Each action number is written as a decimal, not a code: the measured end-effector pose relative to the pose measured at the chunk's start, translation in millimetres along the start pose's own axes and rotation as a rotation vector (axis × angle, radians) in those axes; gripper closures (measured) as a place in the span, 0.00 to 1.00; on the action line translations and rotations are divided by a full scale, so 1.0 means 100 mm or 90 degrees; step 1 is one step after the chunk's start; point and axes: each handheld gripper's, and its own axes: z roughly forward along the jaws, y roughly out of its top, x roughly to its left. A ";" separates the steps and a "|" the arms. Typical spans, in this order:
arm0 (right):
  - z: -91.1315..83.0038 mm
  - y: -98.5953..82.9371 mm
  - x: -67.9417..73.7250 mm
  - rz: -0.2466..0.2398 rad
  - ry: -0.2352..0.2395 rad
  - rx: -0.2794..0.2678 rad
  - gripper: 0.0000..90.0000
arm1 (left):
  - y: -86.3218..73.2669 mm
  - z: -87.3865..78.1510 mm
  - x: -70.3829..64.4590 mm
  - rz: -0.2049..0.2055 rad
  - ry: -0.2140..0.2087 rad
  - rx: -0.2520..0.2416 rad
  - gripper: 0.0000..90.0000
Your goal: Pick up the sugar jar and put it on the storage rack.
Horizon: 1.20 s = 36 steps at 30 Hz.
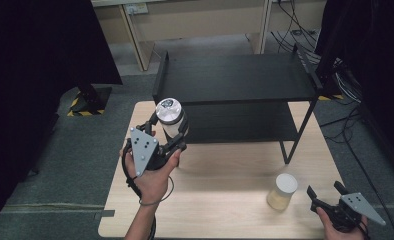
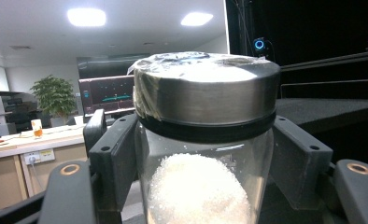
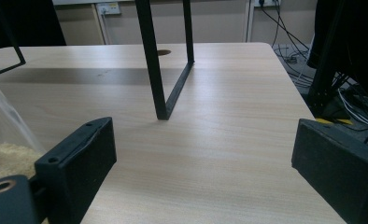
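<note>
Clear glass jar of white granules with a brushed-metal lid [image 1: 170, 118] sits clamped between the jaws of my left gripper [image 1: 166, 134], held clear of the pale wooden table [image 1: 220, 175] and just in front of the left end of the black two-tier metal shelf [image 1: 235, 77]. In the left gripper view the jar [image 2: 205, 154] stands upright, its long axis vertical, my two pads pressing the glass below the lid's black band. The shelf's top board lies ahead of it and slightly to the right, about level with the lid, so I judge the next move turns on carrying the jar forward and over that front edge while keeping it upright. My right gripper [image 1: 328, 194] rests low at the table's near right corner, jaws spread apart and empty, just beside a second clear jar of yellowish grains with a white lid [image 1: 283, 191], which lies to its left.
</note>
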 end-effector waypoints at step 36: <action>0.00 0.00 0.00 0.003 0.000 0.000 0.07 | 0.45 0.42 0.05 -0.005 0.017 0.025 0.34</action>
